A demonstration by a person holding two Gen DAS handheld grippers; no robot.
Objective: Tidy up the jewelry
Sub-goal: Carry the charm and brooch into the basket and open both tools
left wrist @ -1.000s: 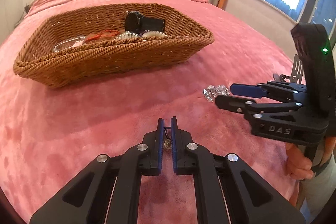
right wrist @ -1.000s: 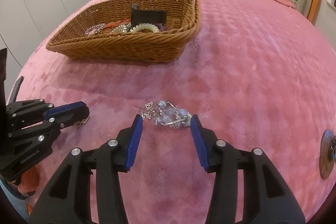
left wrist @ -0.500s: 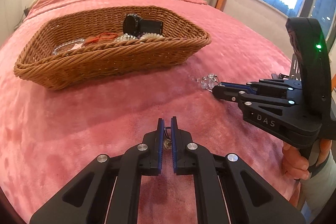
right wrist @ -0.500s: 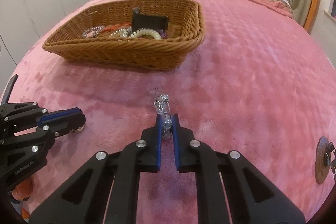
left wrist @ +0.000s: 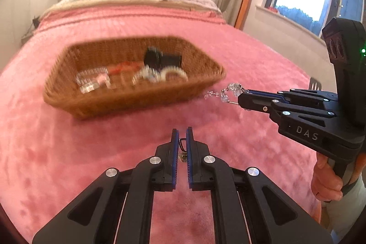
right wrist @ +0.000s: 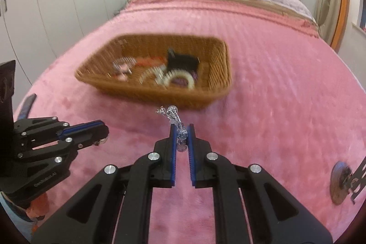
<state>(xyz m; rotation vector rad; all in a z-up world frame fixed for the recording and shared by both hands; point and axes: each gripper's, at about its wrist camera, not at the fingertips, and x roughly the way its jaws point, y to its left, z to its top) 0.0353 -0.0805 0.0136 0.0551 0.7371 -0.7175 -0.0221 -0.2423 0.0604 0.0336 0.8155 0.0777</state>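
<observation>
Crystal bracelet (right wrist: 177, 127) is pinched between the right gripper (right wrist: 182, 129) jaws, its loose end with a small charm dangling ahead of the tips, lifted off the pink bed (right wrist: 274, 106). Wicker basket (right wrist: 205, 97) sits just beyond the tips, already holding a black watch (right wrist: 183, 62), white bead bracelets and red cord, so the carry looks aimed there. Left gripper (left wrist: 182, 133) is nearly closed on a small dark ring piece (left wrist: 182, 148), held low over the bed, near side of the basket, likely waiting its turn. Basket is motion-blurred. Risk: the dangling chain catching on the rim.
</observation>
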